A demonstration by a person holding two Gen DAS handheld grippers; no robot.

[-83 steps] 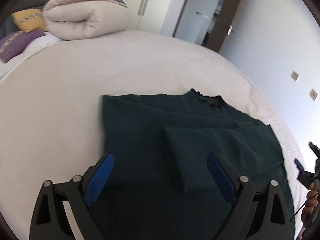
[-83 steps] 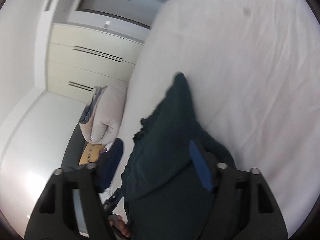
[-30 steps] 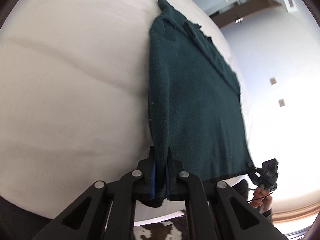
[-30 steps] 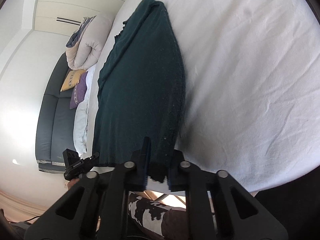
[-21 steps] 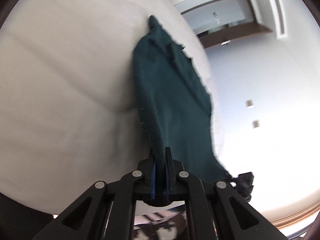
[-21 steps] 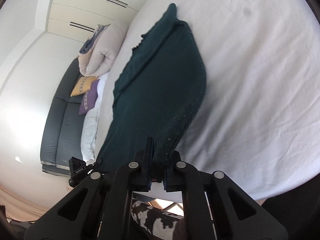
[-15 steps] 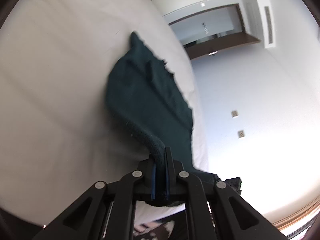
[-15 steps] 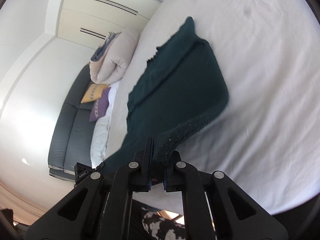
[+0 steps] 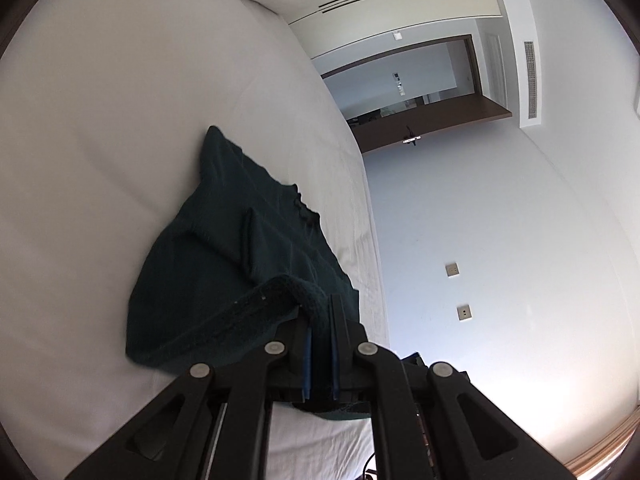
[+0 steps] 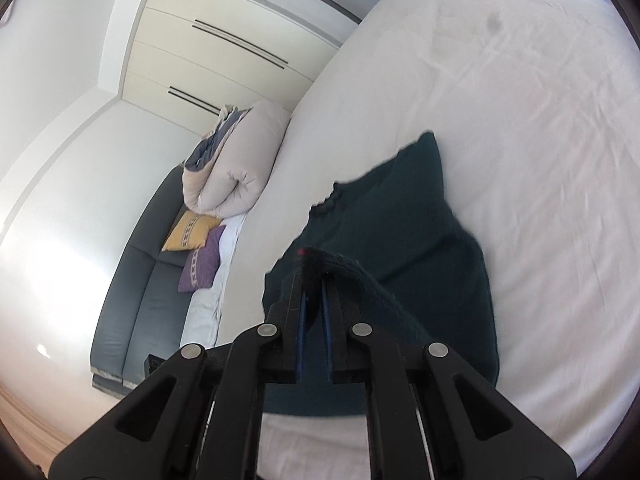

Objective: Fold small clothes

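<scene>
Blue-padded fingers (image 9: 306, 360) of the left gripper (image 9: 320, 320) are clenching a thick hem of the dark green garment (image 9: 240, 264), the pads pressing the knit between them. In the right wrist view, the right gripper (image 10: 314, 280) is likewise pinching the same garment's (image 10: 400, 232) hem, which is draping over its fingers (image 10: 326, 340). Both hem corners are hanging lifted above the white bed (image 10: 540, 140), while the garment's far end, with its collar, is lying flat on the sheet. Beyond the bed, a rolled beige duvet (image 10: 236, 172) is sitting by a dark sofa (image 10: 136, 300) carrying a yellow cushion (image 10: 190, 232) and a purple cushion (image 10: 202, 258). A cream wardrobe (image 10: 224, 40) is standing behind them.
</scene>
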